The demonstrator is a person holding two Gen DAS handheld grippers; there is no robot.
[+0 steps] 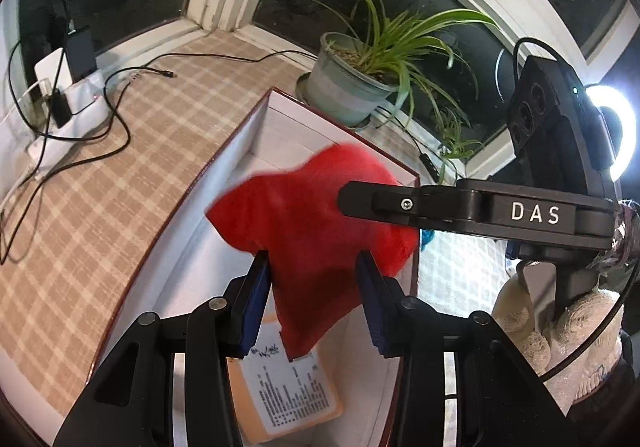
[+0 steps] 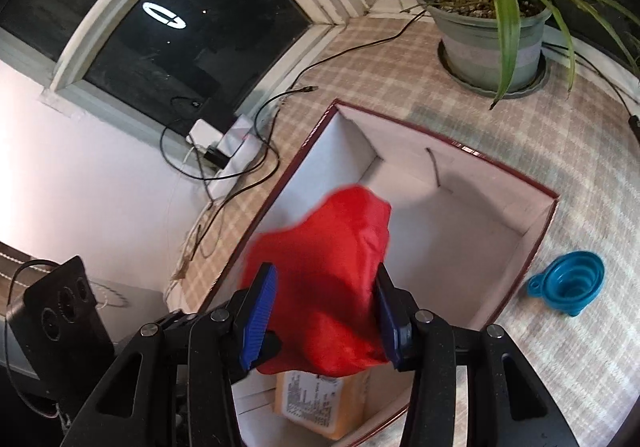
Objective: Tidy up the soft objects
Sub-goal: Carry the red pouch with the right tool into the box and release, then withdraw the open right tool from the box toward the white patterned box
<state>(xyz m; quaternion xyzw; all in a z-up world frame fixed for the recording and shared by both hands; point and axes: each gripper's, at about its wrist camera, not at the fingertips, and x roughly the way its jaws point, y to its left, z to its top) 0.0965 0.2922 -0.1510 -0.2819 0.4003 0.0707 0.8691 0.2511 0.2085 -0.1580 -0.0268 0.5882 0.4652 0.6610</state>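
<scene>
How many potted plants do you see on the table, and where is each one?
1. The potted plant stands on its saucer beyond the far end of the open box, near the window. More leaves show to its right in the left wrist view; a second pot may be hidden there.

My black grippers have blue pads [image 1: 252, 311]. Between them is a bright red cloth [image 1: 308, 223]. The box [image 2: 460, 231] below is white inside with a dark red rim. The tablecloth [image 1: 100, 175] is beige and white plaid. To the right lies a blue funnel [image 2: 568, 283].
</scene>
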